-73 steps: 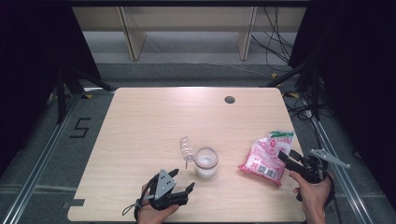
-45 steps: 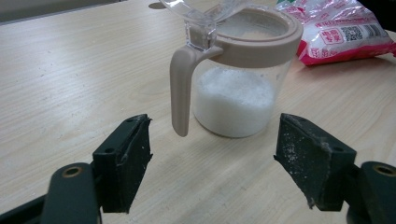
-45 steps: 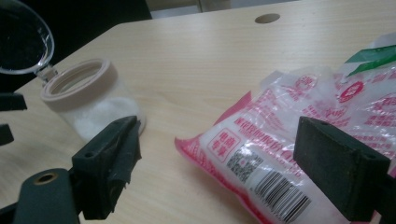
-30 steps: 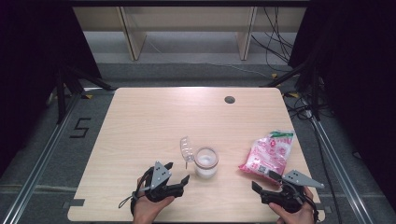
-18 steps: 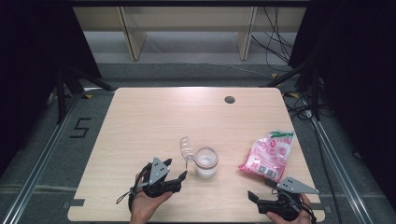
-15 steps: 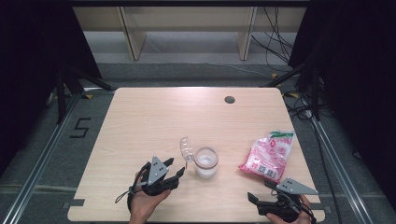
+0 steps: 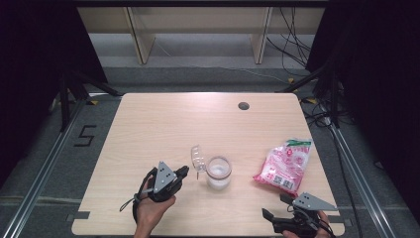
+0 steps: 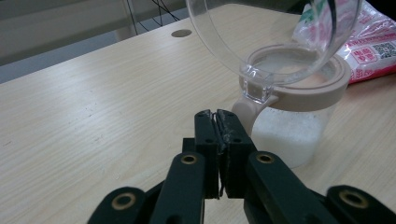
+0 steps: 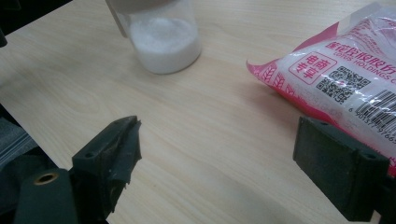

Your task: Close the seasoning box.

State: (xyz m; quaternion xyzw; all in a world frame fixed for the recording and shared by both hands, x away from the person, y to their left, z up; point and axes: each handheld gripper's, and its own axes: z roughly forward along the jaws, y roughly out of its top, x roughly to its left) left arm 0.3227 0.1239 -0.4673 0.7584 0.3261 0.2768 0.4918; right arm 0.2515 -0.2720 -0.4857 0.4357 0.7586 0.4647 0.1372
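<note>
Spanning most of the high view, the tabletop (image 7: 163, 124) is light wood with a dark round hole (image 7: 243, 105) near its upper right part. Pink bag (image 7: 285, 166) lies flat at right of centre, printed side up; in the right gripper view it sits at upper right, its barcode end (image 9: 373, 109) just behind the right-hand jaw.

Jar (image 7: 219, 172) stands upright just below the frame's centre, clear, white grains filling the lower part, beige ring around its mouth. Its clear lid (image 7: 197, 158) is flipped open, hinged at the jar's left side; in the left gripper view the lid (image 8: 275, 32) tilts over the mouth at top right.

Left tongs (image 7: 181, 172) lower left of centre, held in a hand (image 7: 151, 209), tips just left of the jar and near the lid hinge. Left gripper view: jaws pressed together with nothing between them (image 8: 217, 123), hinge tab (image 8: 247, 105) just beyond the tips; contact not clear.

Right tongs (image 7: 276, 208) at the bottom right edge, well apart from jar, below the bag. Jaws wide apart, bare tabletop between them (image 9: 215, 154).
</note>
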